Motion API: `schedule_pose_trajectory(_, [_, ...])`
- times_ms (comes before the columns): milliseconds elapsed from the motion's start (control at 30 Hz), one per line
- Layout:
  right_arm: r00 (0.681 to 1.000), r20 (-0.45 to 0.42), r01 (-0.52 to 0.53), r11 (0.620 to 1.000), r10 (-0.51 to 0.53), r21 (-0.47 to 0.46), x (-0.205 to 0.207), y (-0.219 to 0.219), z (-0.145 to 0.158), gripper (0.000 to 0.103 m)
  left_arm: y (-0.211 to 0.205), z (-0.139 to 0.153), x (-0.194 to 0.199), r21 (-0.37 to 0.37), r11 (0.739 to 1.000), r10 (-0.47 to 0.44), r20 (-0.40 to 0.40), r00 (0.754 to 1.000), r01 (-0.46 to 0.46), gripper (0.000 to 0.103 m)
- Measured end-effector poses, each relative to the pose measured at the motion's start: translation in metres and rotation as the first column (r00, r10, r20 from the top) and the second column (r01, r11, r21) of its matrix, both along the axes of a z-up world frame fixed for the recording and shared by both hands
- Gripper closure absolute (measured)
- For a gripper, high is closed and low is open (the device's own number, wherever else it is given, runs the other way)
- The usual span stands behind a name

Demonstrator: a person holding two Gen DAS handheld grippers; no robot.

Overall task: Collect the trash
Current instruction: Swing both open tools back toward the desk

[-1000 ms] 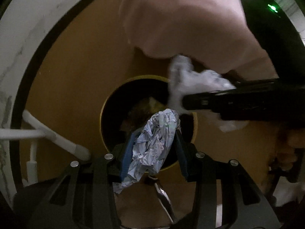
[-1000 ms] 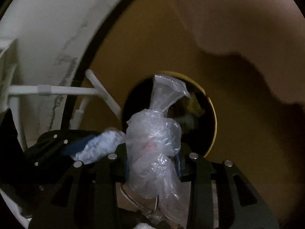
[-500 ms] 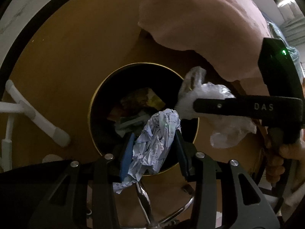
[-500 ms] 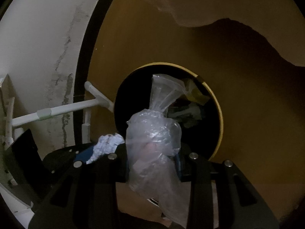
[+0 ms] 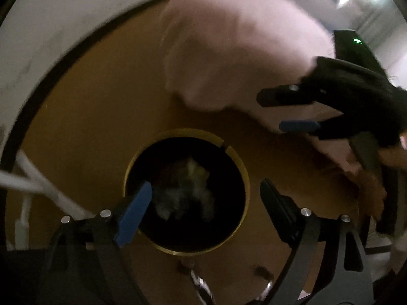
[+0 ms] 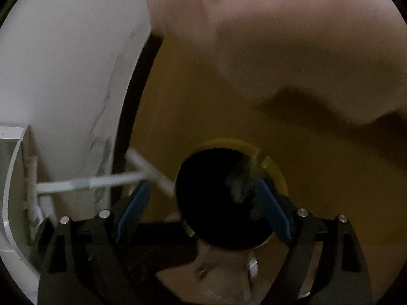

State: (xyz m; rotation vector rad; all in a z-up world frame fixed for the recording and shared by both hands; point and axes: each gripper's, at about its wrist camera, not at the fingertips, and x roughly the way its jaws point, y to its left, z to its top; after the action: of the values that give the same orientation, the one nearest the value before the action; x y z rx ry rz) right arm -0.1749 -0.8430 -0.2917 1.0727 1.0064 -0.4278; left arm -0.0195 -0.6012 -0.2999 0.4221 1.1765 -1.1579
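Note:
A round trash bin with a gold rim (image 5: 236,167) stands on the brown floor below both grippers. Pale crumpled trash (image 5: 185,190) lies inside it in the left wrist view. My left gripper (image 5: 206,198) is open and empty above the bin mouth. My right gripper (image 6: 203,200) is open and empty over the bin rim (image 6: 277,175), and it also shows at the right of the left wrist view (image 5: 279,111), open. The bin's inside is mostly dark in the right wrist view.
A white wall (image 6: 66,76) with a black baseboard runs along the left. White pipes (image 6: 101,181) stand by the wall next to the bin. The person's pink sleeve (image 5: 241,56) fills the top. The brown floor (image 5: 89,132) surrounds the bin.
Both grippers opened. The crumpled paper left the left gripper and the clear plastic bag left the right gripper; trash now lies in the bin. The right gripper moved up and right.

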Motion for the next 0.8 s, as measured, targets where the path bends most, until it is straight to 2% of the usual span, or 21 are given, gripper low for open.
schedule_pose_trajectory(33, [1.0, -0.014, 0.024, 0.991, -0.026, -0.129, -0.004, -0.003, 0.033, 0.02, 0.002, 0.021, -0.005, -0.05, 0.999, -0.006, 0.032, 0.999, 0.008, 0.016])
schedule_pose_trajectory(100, [0.993, 0.01, 0.11, 0.921, -0.115, -0.373, -0.017, -0.002, 0.096, 0.017, 0.01, 0.074, -0.014, -0.168, 0.985, -0.022, 0.101, 0.995, 0.039, 0.013])
schedule_pose_trajectory(133, [0.983, 0.056, 0.179, 0.842, -0.175, -0.508, -0.026, 0.006, 0.137, 0.006, 0.016, 0.105, -0.019, -0.233, 0.971, -0.02, 0.145, 0.989, 0.053, 0.01])
schedule_pose_trajectory(167, [0.973, 0.101, 0.225, 0.776, -0.205, -0.589, -0.031, 0.015, 0.162, 0.006, 0.026, 0.14, -0.022, -0.304, 0.95, -0.007, 0.193, 0.981, 0.067, 0.009])
schedule_pose_trajectory(200, [0.959, 0.165, 0.279, 0.666, -0.23, -0.692, -0.036, 0.031, 0.196, 0.006, 0.038, 0.17, -0.024, -0.363, 0.929, 0.013, 0.234, 0.972, 0.075, 0.006])
schedule_pose_trajectory(233, [0.951, 0.2, 0.303, 0.583, -0.235, -0.754, -0.037, 0.045, 0.217, 0.006, 0.053, 0.205, -0.025, -0.421, 0.904, 0.052, 0.28, 0.959, 0.074, 0.006])
schedule_pose_trajectory(267, [0.948, 0.224, 0.311, 0.503, -0.225, -0.807, -0.035, 0.061, 0.237, 0.006, 0.069, 0.23, -0.026, -0.45, 0.89, 0.081, 0.309, 0.947, 0.071, 0.006])
schedule_pose_trajectory(300, [0.952, 0.232, 0.298, 0.446, -0.198, -0.844, -0.029, 0.079, 0.251, 0.006, 0.084, 0.253, -0.023, -0.474, 0.879, 0.115, 0.334, 0.935, 0.061, 0.006])
schedule_pose_trajectory(333, [0.958, 0.233, 0.283, 0.427, -0.166, -0.859, -0.025, 0.088, 0.258, 0.006, 0.1, 0.274, -0.019, -0.492, 0.869, 0.157, 0.358, 0.92, 0.044, 0.006])
schedule_pose_trajectory(367, [0.965, 0.233, 0.261, 0.436, -0.118, -0.861, -0.015, 0.1, 0.263, 0.006, 0.118, 0.291, -0.014, -0.502, 0.865, 0.209, 0.391, 0.896, 0.017, 0.006])
schedule_pose_trajectory(400, [0.972, 0.225, 0.231, 0.471, -0.07, -0.851, -0.001, 0.113, 0.266, 0.006, 0.134, 0.304, -0.009, -0.504, 0.864, 0.258, 0.426, 0.867, -0.009, 0.006])
schedule_pose_trajectory(433, [0.975, 0.22, 0.207, 0.503, -0.034, -0.839, 0.01, 0.123, 0.268, 0.006, 0.155, 0.314, -0.003, -0.498, 0.866, 0.322, 0.474, 0.82, -0.052, 0.006])
schedule_pose_trajectory(500, [0.974, 0.221, 0.152, 0.554, 0.059, -0.819, 0.039, 0.148, 0.272, 0.006, 0.192, 0.323, 0.009, -0.484, 0.863, 0.418, 0.525, 0.741, -0.144, 0.006])
schedule_pose_trajectory(533, [0.97, 0.222, 0.129, 0.558, 0.101, -0.819, 0.053, 0.161, 0.275, 0.006, 0.217, 0.324, 0.02, -0.472, 0.855, 0.473, 0.535, 0.7, -0.217, 0.006])
schedule_pose_trajectory(567, [0.964, 0.219, 0.1, 0.559, 0.151, -0.823, 0.069, 0.176, 0.279, 0.006, 0.237, 0.324, 0.03, -0.459, 0.843, 0.513, 0.531, 0.674, -0.28, 0.006])
schedule_pose_trajectory(600, [0.953, 0.214, 0.061, 0.559, 0.213, -0.827, 0.086, 0.194, 0.283, 0.006, 0.26, 0.322, 0.041, -0.439, 0.827, 0.552, 0.524, 0.648, -0.35, 0.006])
schedule_pose_trajectory(633, [0.938, 0.208, 0.017, 0.562, 0.277, -0.827, 0.102, 0.212, 0.286, 0.006, 0.284, 0.318, 0.053, -0.408, 0.805, 0.593, 0.523, 0.612, -0.432, 0.006])
schedule_pose_trajectory(700, [0.907, 0.2, -0.048, 0.561, 0.371, -0.826, 0.129, 0.241, 0.29, 0.006, 0.335, 0.308, 0.078, -0.343, 0.716, 0.682, 0.532, 0.503, -0.608, 0.006])
schedule_pose_trajectory(733, [0.888, 0.2, -0.074, 0.556, 0.415, -0.828, 0.142, 0.259, 0.292, 0.006, 0.362, 0.302, 0.091, -0.309, 0.653, 0.725, 0.521, 0.451, -0.692, 0.006])
schedule_pose_trajectory(767, [0.872, 0.201, -0.092, 0.551, 0.447, -0.83, 0.152, 0.272, 0.293, 0.006, 0.395, 0.297, 0.102, -0.28, 0.576, 0.772, 0.495, 0.399, -0.768, 0.006])
schedule_pose_trajectory(800, [0.86, 0.201, -0.104, 0.548, 0.468, -0.83, 0.16, 0.285, 0.294, 0.006, 0.419, 0.291, 0.113, -0.253, 0.511, 0.808, 0.468, 0.358, -0.821, 0.006])
